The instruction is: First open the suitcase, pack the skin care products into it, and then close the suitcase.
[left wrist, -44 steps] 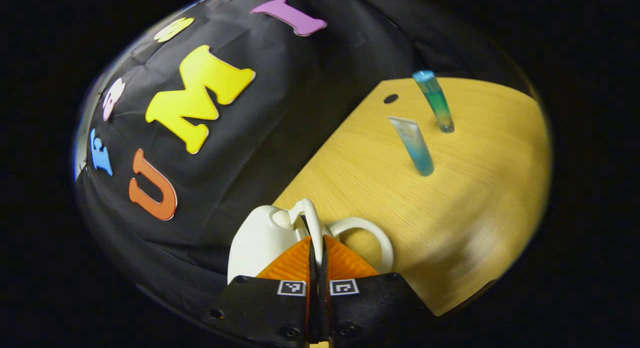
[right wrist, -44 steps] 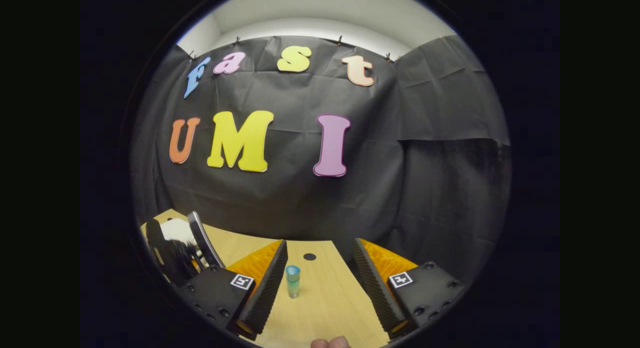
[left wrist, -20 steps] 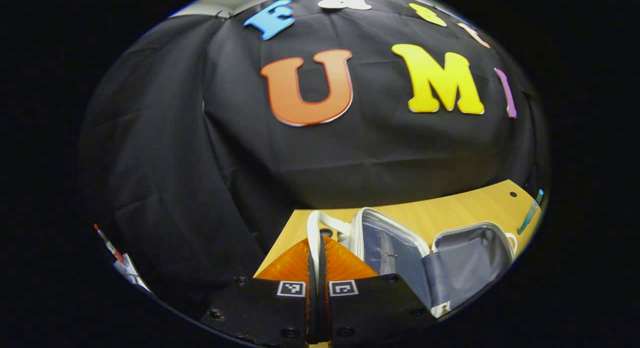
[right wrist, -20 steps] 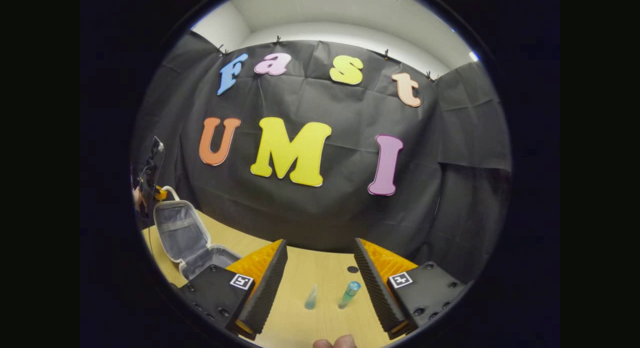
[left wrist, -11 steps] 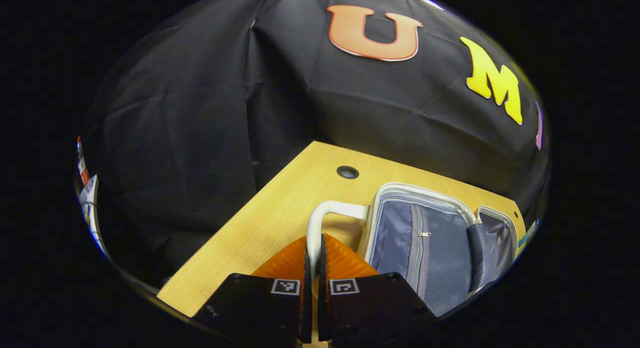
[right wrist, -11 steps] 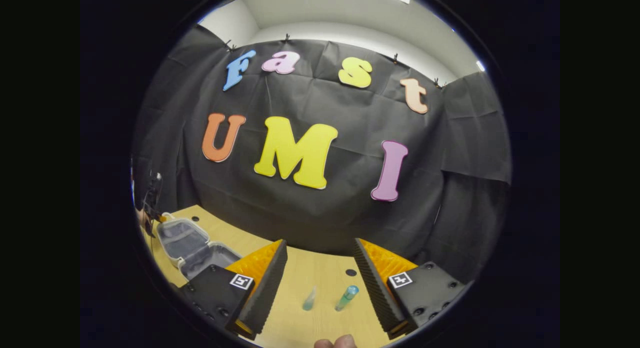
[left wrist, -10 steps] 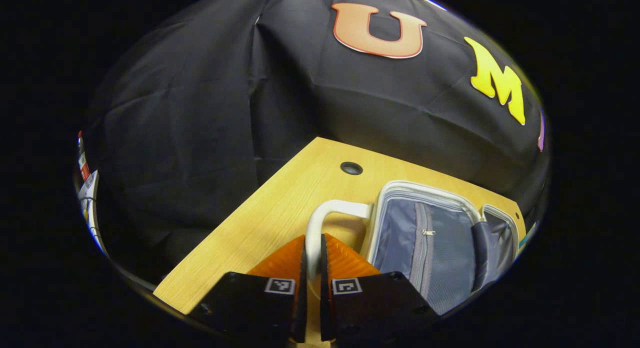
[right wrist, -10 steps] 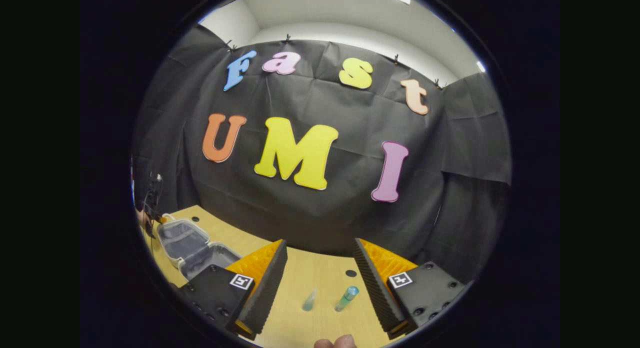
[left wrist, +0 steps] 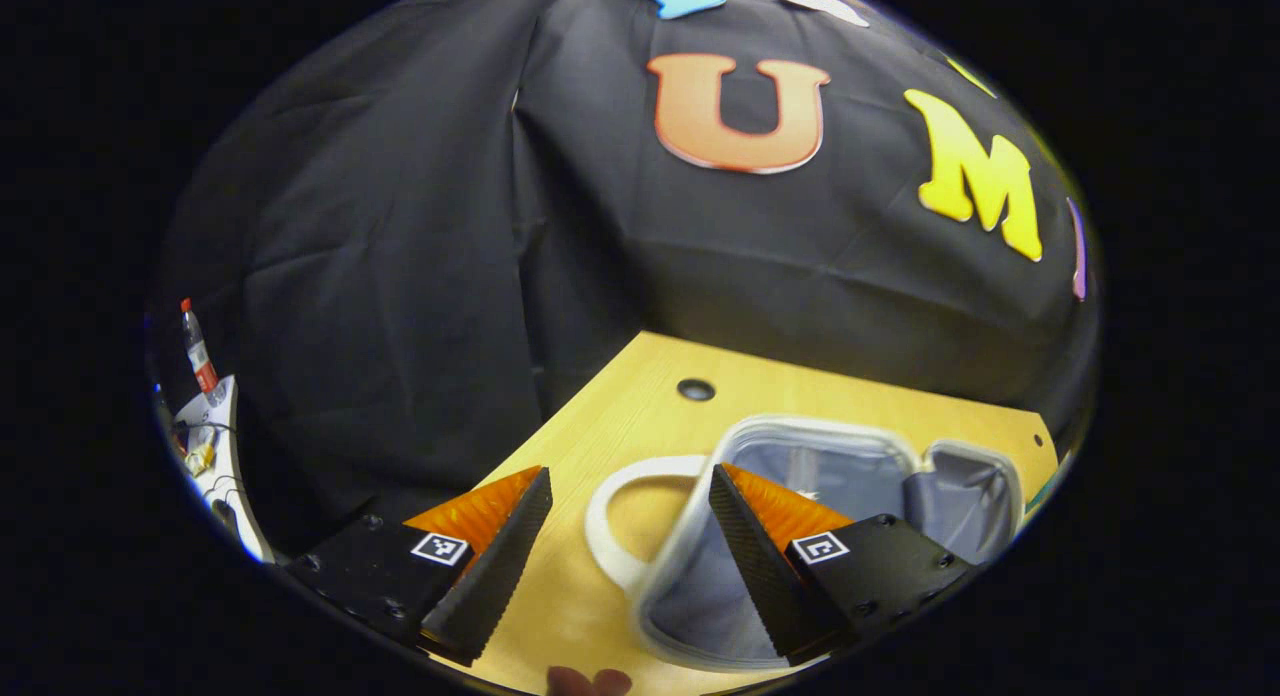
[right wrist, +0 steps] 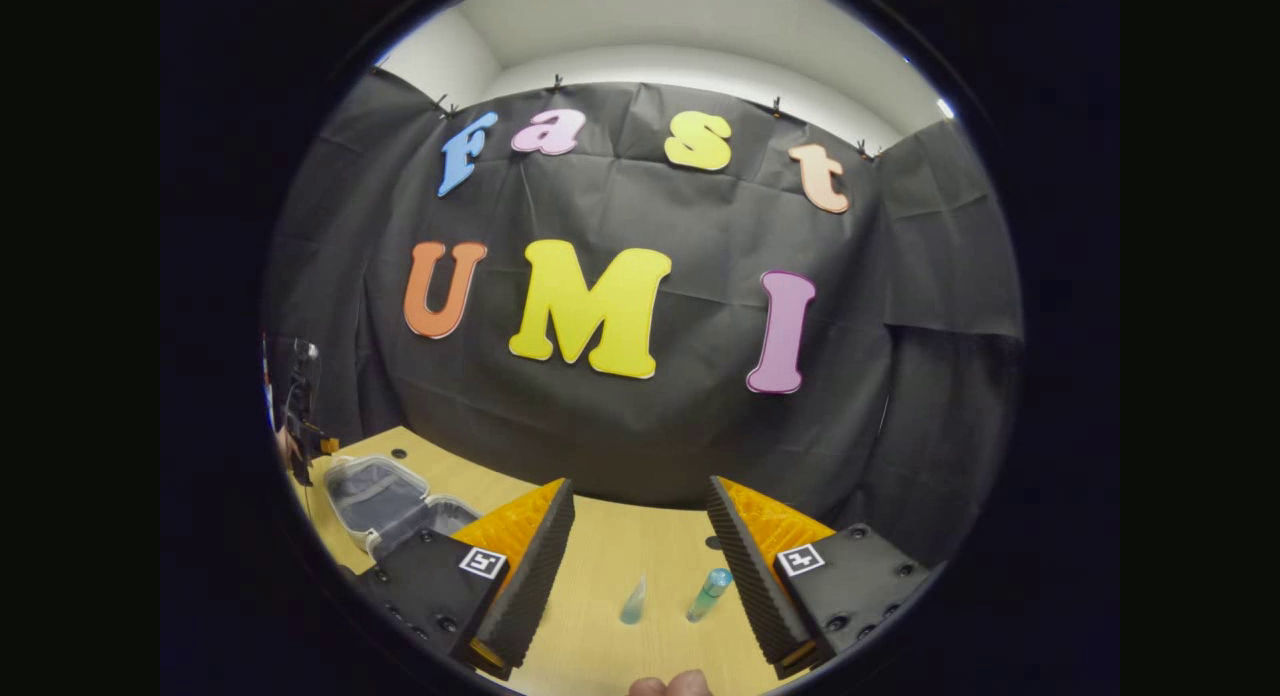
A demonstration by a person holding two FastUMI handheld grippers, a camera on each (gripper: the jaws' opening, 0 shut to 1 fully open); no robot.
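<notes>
Both grippers w/ jaws wide, empty: left gripper [left wrist: 625,536] over open suitcase [left wrist: 830,456]; right gripper [right wrist: 640,556] near 2 tubes [right wrist: 708,594].

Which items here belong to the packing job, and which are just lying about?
Belongs to the job:
- open suitcase, with its white handle
- clear tube
- teal bottle

Just lying about:
- red-capped bottle off the table's left side
- wooden table itself, only the work surface
</notes>
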